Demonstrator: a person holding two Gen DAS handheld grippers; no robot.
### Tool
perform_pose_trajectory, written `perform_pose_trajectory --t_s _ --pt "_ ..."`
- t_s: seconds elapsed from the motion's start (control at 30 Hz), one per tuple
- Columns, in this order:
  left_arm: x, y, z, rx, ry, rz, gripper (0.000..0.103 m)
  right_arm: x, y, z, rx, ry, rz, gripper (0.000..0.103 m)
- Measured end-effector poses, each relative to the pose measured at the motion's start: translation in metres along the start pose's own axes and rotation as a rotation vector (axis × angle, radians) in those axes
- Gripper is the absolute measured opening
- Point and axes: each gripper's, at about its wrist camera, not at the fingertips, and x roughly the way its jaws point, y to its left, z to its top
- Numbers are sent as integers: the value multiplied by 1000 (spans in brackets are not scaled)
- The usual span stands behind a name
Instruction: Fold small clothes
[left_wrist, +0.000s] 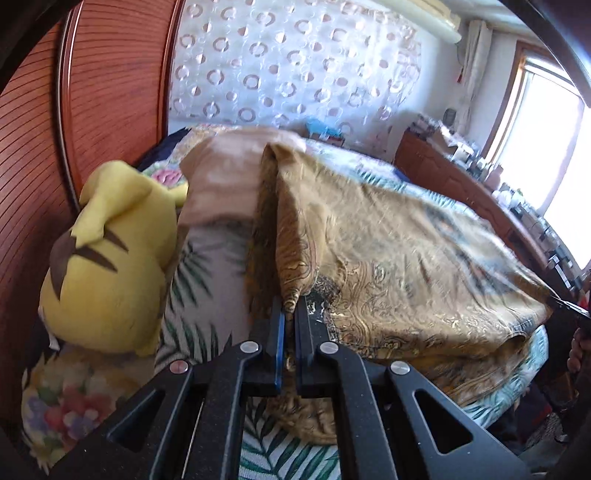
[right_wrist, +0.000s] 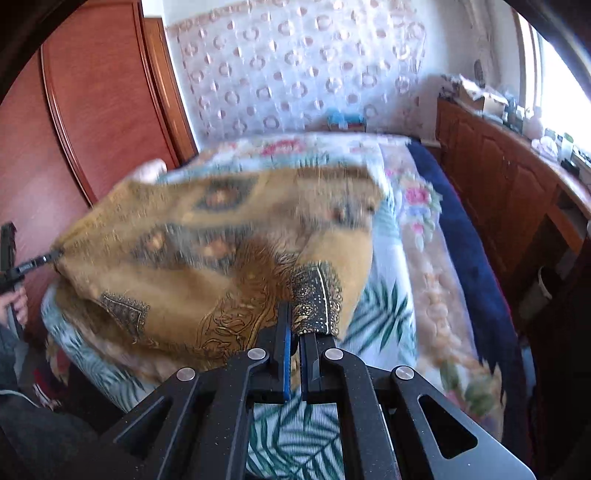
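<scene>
A mustard-gold patterned garment hangs stretched above the bed between both grippers. My left gripper is shut on one corner of it. My right gripper is shut on the opposite corner, at a dark patterned hem band. In the right wrist view the garment spans to the left gripper's tip at the far left. In the left wrist view the right gripper's tip holds the cloth at the far right. The cloth is blurred.
The bed has a palm-leaf sheet and a floral blanket. A yellow plush toy and a folded beige cloth lie near a red-brown wardrobe. A wooden cabinet with clutter stands under the window on the right.
</scene>
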Motion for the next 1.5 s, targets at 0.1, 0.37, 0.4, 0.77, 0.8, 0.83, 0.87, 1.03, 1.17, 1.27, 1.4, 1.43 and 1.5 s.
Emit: perform_pose_trajectory --t_s 0.1,0.37,0.4,0.77,0.8,0.83,0.87,1.03,1.17,1.27,1.4,1.43,1.5 --pt "8 -2 -7 4 24 15 5 9 0 -7 15 14 -25 3" --pt "-1 -10 -9 40 7 42 5 -11 11 3 10 -32 -51 10" --pt "-3 -11 -8 40 3 41 5 -16 13 3 6 -35 -50 11" --pt "-23 -29 3 117 -56 71 22 -44 28 5 -72 -110 -78 21" --pt "-25 -30 4 122 -63 68 29 -42 32 7 -79 -116 -70 21" --pt "-26 -31 6 124 -66 65 35 -40 37 9 -88 -118 -64 22" --pt "-27 -32 6 124 -68 60 40 -37 39 10 -96 -119 -56 25" --pt "-21 -34 8 123 -49 66 52 -6 65 13 -134 -104 6 34" --pt "-16 -36 5 134 -38 75 67 27 85 12 -148 -64 54 34" --pt "-12 -37 3 132 -26 71 78 46 95 10 -161 -42 76 34" --pt "-6 -36 -1 131 -8 75 78 72 100 10 -172 0 100 34" --pt "-4 -36 -1 128 -4 79 78 79 104 11 -176 10 100 35" --pt "-1 -35 -3 124 6 81 78 89 107 10 -180 25 95 35"
